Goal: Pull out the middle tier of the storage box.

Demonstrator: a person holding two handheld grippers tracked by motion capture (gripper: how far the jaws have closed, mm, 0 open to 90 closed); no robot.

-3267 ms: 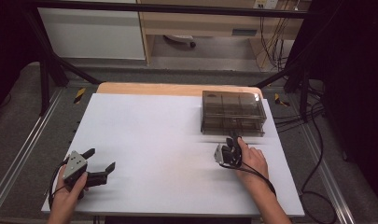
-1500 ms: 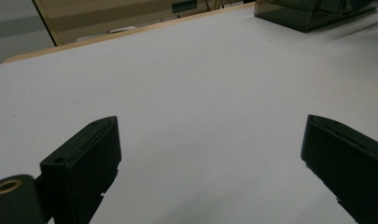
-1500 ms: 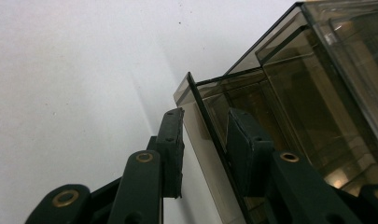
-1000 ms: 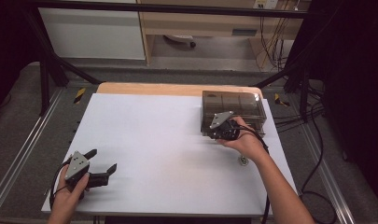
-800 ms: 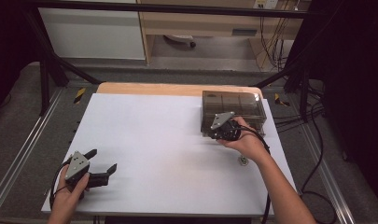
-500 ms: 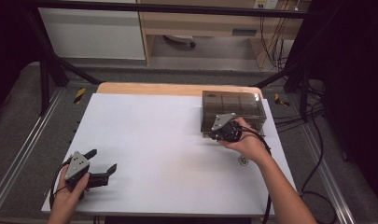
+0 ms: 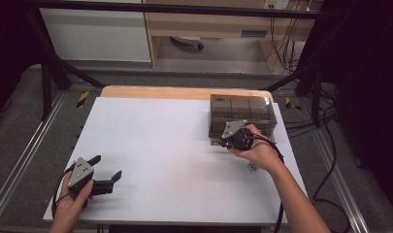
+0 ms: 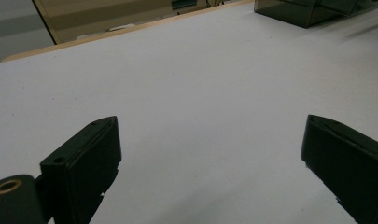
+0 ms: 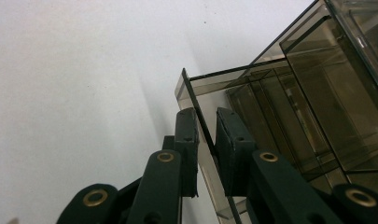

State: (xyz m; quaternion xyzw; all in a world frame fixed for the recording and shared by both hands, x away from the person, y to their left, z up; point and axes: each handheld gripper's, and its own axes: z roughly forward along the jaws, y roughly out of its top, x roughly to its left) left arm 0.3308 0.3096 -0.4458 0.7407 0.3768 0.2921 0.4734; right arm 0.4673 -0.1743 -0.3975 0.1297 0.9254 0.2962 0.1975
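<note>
A smoky transparent drawer box [image 7: 242, 109] stands at the table's far right, and its corner shows in the left gripper view [image 8: 312, 11]. My right gripper [image 7: 224, 141] is at its near left corner. In the right gripper view the jaws [image 9: 205, 114] straddle the thin front panel [image 9: 190, 91] of a drawer that sticks out a little from the box [image 9: 345, 70]. They have just been closing, and slim gaps still show beside the panel. My left gripper [image 7: 107, 166] rests at the near left of the white table, open wide [image 8: 210, 154] with nothing between its fingers.
A small round green-and-white item [image 7: 253, 167] lies on the white table top [image 7: 174, 145] just near the right hand. A wooden strip [image 7: 160, 92] runs along the far edge. Cables [image 7: 330, 179] hang off the right side.
Since the oldest frame the right hand has gone from the near right of the table up to the box front, uncovering the small round item. Its jaws have narrowed around the panel. The left gripper stayed put.
</note>
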